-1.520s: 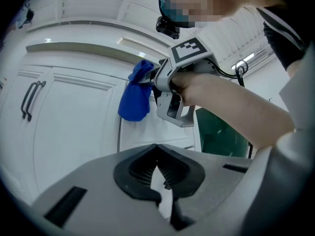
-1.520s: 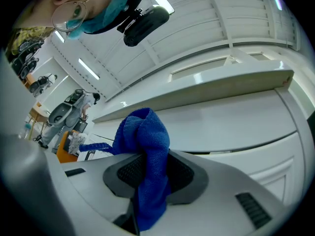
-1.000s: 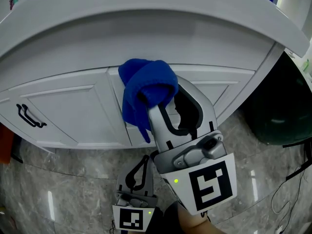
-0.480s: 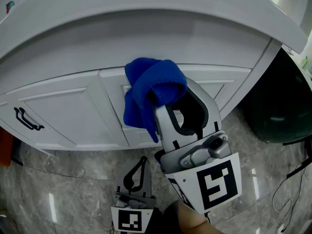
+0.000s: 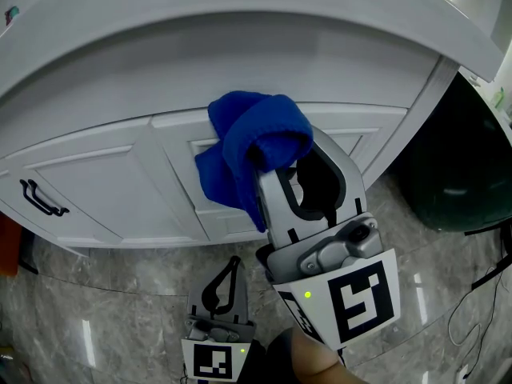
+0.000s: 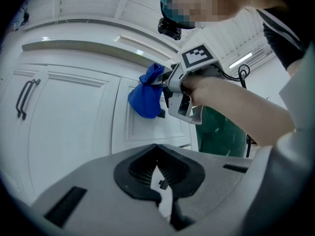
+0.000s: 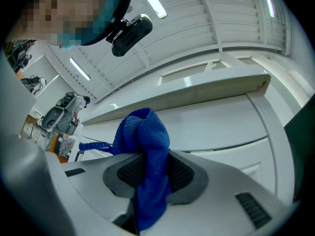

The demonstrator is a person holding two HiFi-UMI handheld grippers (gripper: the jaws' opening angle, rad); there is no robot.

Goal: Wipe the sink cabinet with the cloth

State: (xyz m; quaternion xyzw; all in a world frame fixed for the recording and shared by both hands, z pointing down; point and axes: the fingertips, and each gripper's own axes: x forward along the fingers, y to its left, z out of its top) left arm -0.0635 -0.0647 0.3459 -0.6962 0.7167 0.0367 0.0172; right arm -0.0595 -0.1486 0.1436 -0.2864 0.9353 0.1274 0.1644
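Sink cabinet (image 5: pixel 104 174): white, panelled doors below an overhanging curved counter edge, filling the upper part of the head view. Grey marbled floor (image 5: pixel 120 294) beneath; dark green bin (image 5: pixel 456 174) just beside the cabinet's right end.

Right gripper (image 5: pixel 272 166): raised to the middle door, jaws clamped on the blue cloth (image 5: pixel 252 138).

Cloth bunched over the jaw tips, straight ahead of them, between tongs and door near the panel's upper edge. Long axis downward, loose tail hanging toward the left. Apparently touching the door face, contact not certain.

Left gripper (image 5: pixel 230 270): low near the floor, well apart from the cabinet, jaws together on nothing.

Black handle (image 5: pixel 40 198) on the left door, untouched.

Likely step: a wiping stroke across the door by the right gripper, the nearer one.
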